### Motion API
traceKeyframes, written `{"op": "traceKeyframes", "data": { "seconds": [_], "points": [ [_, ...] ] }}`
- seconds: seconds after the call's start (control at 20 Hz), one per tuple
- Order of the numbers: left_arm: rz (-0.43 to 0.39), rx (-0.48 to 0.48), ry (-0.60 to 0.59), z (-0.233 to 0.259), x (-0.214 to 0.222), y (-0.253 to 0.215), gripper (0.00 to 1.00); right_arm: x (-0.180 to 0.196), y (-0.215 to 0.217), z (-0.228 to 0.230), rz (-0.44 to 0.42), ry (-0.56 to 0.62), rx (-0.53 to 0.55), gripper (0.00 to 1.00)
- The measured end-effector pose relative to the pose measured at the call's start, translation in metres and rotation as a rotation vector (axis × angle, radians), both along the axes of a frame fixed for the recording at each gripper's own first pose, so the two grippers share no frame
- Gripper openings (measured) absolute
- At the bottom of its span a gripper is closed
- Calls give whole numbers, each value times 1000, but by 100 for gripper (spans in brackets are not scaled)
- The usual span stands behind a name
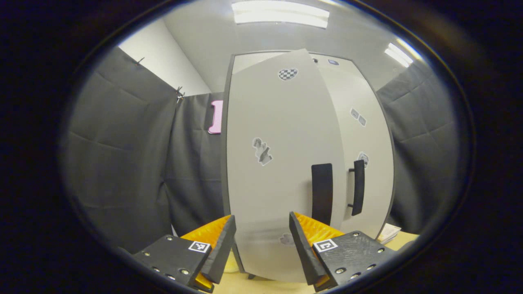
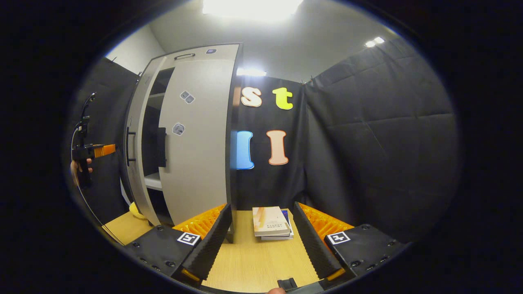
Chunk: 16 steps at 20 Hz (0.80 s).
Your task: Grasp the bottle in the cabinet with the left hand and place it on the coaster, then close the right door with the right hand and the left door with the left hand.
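Because the cabinet (image 2: pixel 192 134) stands at the table's (image 2: pixel 253 253) back edge with its left door (image 1: pixel 282 163) ajar, the left gripper (image 1: pixel 261 245), jaws spread and empty, faces that door to push it; the right gripper (image 2: pixel 261 241) hangs open, empty. I cannot see the bottle.

No legible text on the cabinet stickers (image 1: pixel 262 151) or book cover (image 2: pixel 270 221)

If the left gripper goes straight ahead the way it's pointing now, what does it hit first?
Most likely the left door of the cabinet: the left gripper, jaws open and empty, faces its pale front panel. Depth is hard to judge.
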<state>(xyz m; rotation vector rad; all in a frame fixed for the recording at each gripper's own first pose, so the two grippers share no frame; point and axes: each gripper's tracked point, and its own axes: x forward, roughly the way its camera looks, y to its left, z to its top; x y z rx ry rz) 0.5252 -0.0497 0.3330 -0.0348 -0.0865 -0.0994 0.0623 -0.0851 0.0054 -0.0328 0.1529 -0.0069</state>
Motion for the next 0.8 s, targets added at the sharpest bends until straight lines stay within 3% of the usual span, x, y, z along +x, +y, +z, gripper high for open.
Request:
{"op": "traceKeyframes", "data": {
  "seconds": [0.2, 0.4, 0.5, 0.6, 0.65, 0.8],
  "points": [
    [70, 13, -9, 0, -56, 30, 77, 5, 21, 5, 96, -36, 17, 96],
    [124, 12, -9, 2, -100, 59, 77, -1, 37, 15, 133, -60, 37, 96],
    [134, 33, -8, 3, -120, 69, 76, -7, 42, 18, 133, -61, 48, 93],
    [134, 61, -13, 5, -133, 78, 76, -15, 46, 24, 120, -69, 63, 97],
    [133, 71, -12, 3, -139, 83, 76, -19, 46, 26, 111, -73, 70, 93],
    [117, 59, -3, -2, -159, 96, 76, -34, 52, 29, 89, -68, 84, 97]
  ]
}}
